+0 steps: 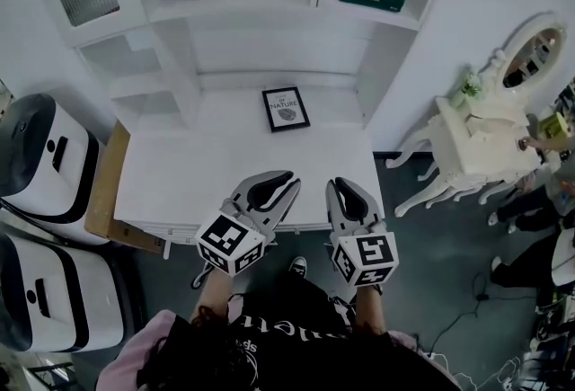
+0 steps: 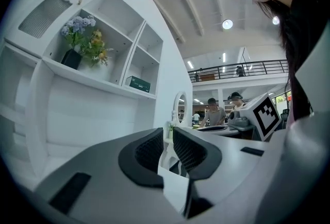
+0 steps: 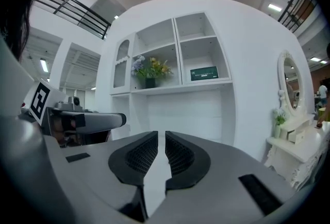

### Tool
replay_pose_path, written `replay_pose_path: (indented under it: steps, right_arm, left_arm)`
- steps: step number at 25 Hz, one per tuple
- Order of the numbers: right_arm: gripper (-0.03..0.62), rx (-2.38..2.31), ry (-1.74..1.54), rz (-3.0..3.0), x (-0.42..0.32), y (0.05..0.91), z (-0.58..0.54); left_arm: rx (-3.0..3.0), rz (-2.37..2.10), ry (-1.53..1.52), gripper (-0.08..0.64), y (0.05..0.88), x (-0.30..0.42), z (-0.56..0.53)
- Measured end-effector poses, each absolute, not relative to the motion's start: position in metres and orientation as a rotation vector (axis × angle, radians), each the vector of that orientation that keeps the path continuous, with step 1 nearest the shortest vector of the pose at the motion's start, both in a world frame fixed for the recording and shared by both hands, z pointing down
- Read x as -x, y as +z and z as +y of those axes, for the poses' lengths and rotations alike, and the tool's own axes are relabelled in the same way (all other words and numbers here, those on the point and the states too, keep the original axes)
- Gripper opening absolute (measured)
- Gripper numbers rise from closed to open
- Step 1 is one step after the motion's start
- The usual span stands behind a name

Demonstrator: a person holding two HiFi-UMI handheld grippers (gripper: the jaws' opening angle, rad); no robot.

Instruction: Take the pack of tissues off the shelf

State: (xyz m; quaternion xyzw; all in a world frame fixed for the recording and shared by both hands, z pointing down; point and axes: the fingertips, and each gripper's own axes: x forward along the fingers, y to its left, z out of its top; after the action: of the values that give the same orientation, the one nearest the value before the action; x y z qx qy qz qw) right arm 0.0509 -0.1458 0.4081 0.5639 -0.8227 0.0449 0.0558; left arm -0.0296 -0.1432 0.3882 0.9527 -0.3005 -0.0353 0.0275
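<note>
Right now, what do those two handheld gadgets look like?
The left gripper and right gripper are pale grey plastic tongs with black, mesh-textured pads, each carrying a white cube of black square markers. The person wears a black top with white lettering.
</note>
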Motion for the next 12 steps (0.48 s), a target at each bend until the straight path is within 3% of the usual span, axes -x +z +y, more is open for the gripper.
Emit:
replay_pose_path:
  steps: [12]
  right_arm:
    - [0.072, -1.648, 0.022, -2.575, -0.128, 0.379, -0.237]
  left_arm:
    - [-2.972, -1.056, -0.075, 0.069, 0.365, -0.038, -0.232]
